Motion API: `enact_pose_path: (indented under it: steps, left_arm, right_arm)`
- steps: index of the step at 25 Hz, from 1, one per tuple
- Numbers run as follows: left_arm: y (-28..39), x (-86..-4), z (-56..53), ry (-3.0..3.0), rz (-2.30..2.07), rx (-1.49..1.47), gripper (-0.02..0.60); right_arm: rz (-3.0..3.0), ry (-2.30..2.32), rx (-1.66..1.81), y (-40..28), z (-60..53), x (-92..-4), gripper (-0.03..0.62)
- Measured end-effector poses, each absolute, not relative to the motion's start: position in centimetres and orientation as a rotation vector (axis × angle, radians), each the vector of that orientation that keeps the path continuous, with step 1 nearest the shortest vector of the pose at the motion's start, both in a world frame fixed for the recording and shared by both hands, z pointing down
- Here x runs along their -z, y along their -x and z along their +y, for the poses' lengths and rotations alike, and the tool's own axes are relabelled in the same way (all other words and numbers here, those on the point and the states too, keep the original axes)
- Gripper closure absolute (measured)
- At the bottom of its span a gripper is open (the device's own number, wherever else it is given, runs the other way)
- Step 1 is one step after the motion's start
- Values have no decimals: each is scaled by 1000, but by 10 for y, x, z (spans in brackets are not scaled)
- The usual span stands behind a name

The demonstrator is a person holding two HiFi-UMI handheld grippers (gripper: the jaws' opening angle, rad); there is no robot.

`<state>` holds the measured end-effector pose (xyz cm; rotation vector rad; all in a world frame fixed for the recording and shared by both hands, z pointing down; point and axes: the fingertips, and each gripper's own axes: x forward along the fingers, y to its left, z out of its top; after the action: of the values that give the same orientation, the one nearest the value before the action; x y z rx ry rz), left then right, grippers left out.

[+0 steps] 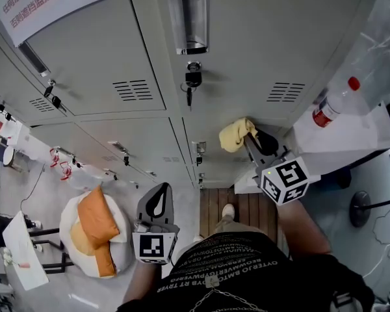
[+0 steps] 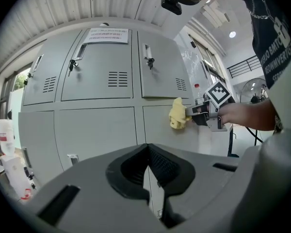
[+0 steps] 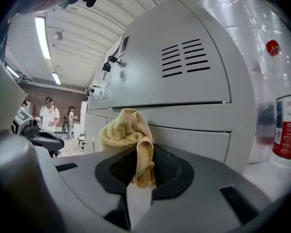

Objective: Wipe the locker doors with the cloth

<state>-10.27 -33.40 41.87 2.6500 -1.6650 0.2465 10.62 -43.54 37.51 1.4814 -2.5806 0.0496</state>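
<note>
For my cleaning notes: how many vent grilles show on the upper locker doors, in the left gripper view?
3: left door grille, middle door grille, right door grille. More on the lower doors may be hidden.

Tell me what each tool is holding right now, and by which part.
The right tool grips the yellow cloth by a folded edge; the rest bunches out ahead of the jaws. The left tool is shut and holds nothing.
</note>
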Motion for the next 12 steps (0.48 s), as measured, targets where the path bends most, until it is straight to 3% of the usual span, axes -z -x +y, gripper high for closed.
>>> enact_pose_path:
  steps: [12]
  left_arm:
    - [92, -419, -329, -2702, -1607, -253, 575]
  right_arm:
    - [-2452, -1702, -113, -178, -424, -377, 526]
